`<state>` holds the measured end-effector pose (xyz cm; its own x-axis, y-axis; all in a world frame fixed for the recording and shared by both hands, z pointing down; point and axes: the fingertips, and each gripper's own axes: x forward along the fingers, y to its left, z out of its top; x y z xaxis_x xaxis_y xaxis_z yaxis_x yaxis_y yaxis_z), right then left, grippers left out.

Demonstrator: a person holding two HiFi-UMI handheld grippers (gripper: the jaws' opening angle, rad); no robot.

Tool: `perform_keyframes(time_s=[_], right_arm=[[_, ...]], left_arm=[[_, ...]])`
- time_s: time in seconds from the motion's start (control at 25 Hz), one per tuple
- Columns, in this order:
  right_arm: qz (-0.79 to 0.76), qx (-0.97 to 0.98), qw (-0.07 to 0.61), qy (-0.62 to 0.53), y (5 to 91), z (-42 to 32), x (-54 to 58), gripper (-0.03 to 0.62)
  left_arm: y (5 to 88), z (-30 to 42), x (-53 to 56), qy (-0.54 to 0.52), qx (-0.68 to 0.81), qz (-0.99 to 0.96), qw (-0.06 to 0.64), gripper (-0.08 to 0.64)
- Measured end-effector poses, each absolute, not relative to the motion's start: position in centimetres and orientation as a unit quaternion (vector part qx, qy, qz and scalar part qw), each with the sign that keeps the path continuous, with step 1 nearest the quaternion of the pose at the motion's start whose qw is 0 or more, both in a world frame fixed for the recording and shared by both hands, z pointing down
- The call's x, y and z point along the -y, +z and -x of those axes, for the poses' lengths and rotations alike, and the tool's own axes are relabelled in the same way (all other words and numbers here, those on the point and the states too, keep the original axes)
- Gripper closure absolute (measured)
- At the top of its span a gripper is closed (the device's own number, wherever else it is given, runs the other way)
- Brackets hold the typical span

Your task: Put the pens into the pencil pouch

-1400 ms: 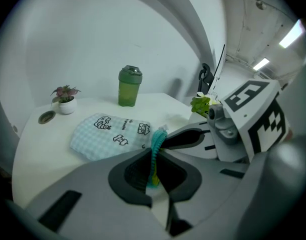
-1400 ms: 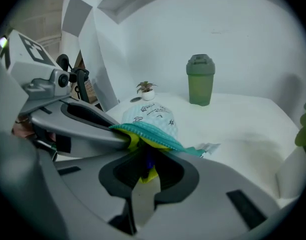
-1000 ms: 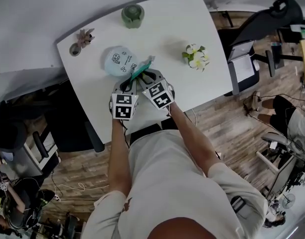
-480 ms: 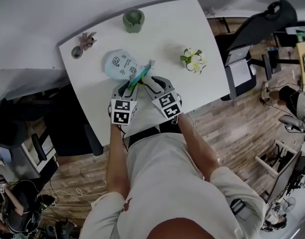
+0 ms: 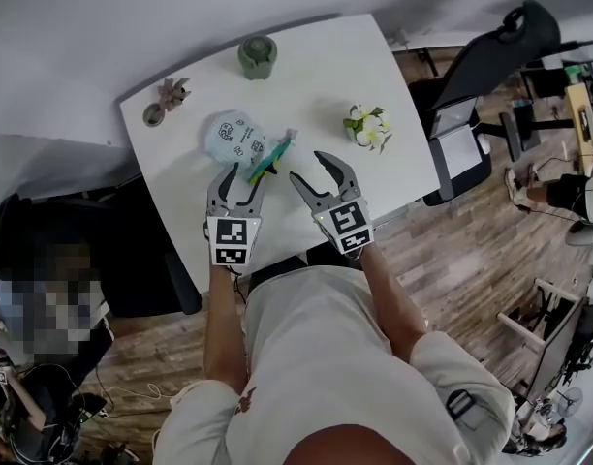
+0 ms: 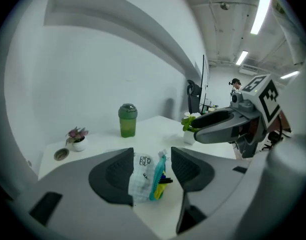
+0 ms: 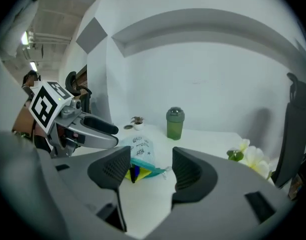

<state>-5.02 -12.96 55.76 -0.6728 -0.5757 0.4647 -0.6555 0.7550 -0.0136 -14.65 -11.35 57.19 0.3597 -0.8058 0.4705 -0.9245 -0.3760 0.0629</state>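
My left tongs (image 5: 240,176) and my right tongs (image 5: 308,166) both stand spread. Their jaws have just been opening, and neither pair pinches anything; the ribbed dark pads face each other across open gaps. Just past the tips of the left tongs, ahead and to the left of the right tongs, the pencil pouch (image 5: 234,136) lies flat on the table (image 5: 316,76). It is soft, pale blue, finely textured fabric with small printed figures, rounded at its far end, its teal zip edge gaping toward me. The pens (image 5: 265,169) poke out of that mouth — slim sticks in yellow, dark blue and black — close by the inner jaw of the left tongs, though the left gripper view shows the pads clear of them. The table is smooth matt white with rounded corners, and its near edge lies back by my wrists. Beyond the pouch, near the far edge, stands a green tumbler (image 5: 258,54) with a domed lid. Far out to the left of the left tongs sit a small potted plant (image 5: 171,92) and a round dish (image 5: 153,116). Off to the right of the right tongs is a cluster of white flowers (image 5: 367,127), with a broad bare strip of tabletop between. Past the table's right edge stands a dark chair (image 5: 490,56).
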Motion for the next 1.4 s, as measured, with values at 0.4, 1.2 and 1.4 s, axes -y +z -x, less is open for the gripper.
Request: perform_keyframes(time_s=[0.4, 1.2, 1.4], right_arm=[[-0.372, 0.921, 0.116, 0.003, 45.7, 4.6, 12.7, 0.316], [-0.386, 0.915, 0.121, -0.002, 45.6, 4.6, 11.7, 0.316], [-0.389, 0.913, 0.124, -0.003, 45.9, 4.4, 12.1, 0.318]], left_arm=[[46.1, 15.5, 11.5, 0.093, 0.570, -0.816, 0.034, 0.232], [44.7, 17.3, 10.8, 0.067, 0.587, -0.807, 0.013, 0.213], [45.2, 17.4, 11.0, 0.069, 0.590, -0.804, 0.016, 0.213]])
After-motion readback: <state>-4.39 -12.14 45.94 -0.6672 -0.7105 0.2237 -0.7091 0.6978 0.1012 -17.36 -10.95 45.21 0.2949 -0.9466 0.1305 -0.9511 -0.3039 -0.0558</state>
